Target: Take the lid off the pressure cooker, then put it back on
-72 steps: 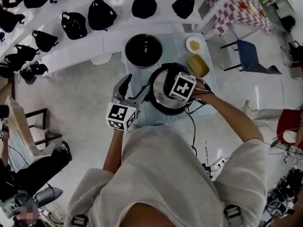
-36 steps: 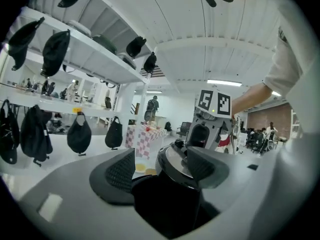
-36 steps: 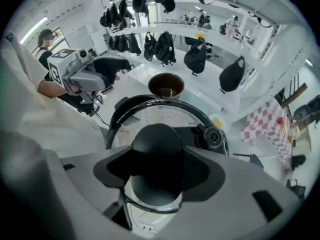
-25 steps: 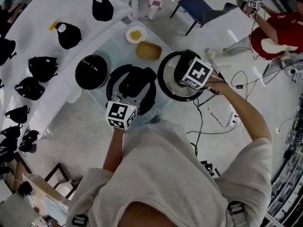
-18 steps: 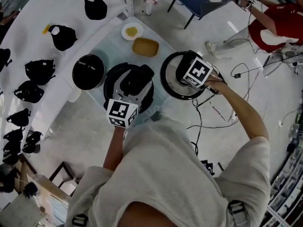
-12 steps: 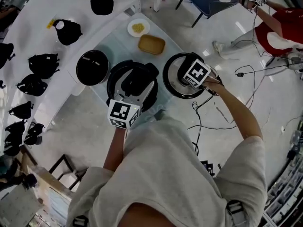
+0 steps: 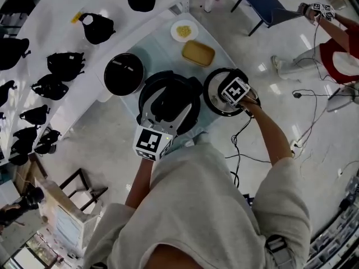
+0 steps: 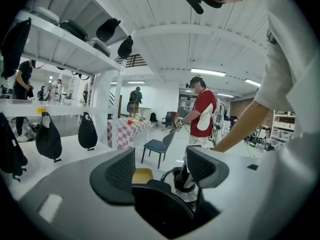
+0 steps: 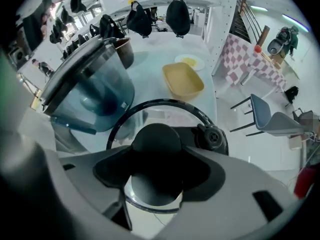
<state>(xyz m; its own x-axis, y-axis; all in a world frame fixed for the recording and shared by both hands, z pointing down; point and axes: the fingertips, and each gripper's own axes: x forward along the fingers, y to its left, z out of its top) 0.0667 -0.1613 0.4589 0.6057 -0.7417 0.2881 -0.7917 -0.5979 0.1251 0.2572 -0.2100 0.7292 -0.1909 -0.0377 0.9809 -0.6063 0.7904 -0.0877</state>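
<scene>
Lid (image 7: 214, 100) off, cooker open — I judge the first half of the job done and the return trip next. Working across from the left: a round black pot (image 7: 124, 74) sits toward the left side of the table (image 7: 162, 48), just beside the pressure cooker (image 7: 168, 75), which stands mid-table on my side. My left gripper (image 8: 162, 166) is at the cooker's near rim with its jaws wide apart. A dark rounded part lies low between them, and I can't tell whether either pad touches it. Just right of the cooker is the lid, and my right gripper (image 9: 156, 160) is clamped on its black knob (image 9: 156, 134) from above. Whether the lid rests on the table or hangs just over it, I can't say.

The next move, as I see it, is to raise the lid level, carry it left until its ring is centred over the cooker's mouth, then lower it flat. The left gripper must be clear of that mouth first, or the lid lands on it.

Room is tight on the right — the lid is at the table's right edge, with cables (image 7: 247, 150) on the floor beyond. A yellow dish (image 7: 198, 53) lies near behind it, and a white plate (image 7: 184, 31) farther back. The path left is short, and nothing stands in it but my own left gripper.
</scene>
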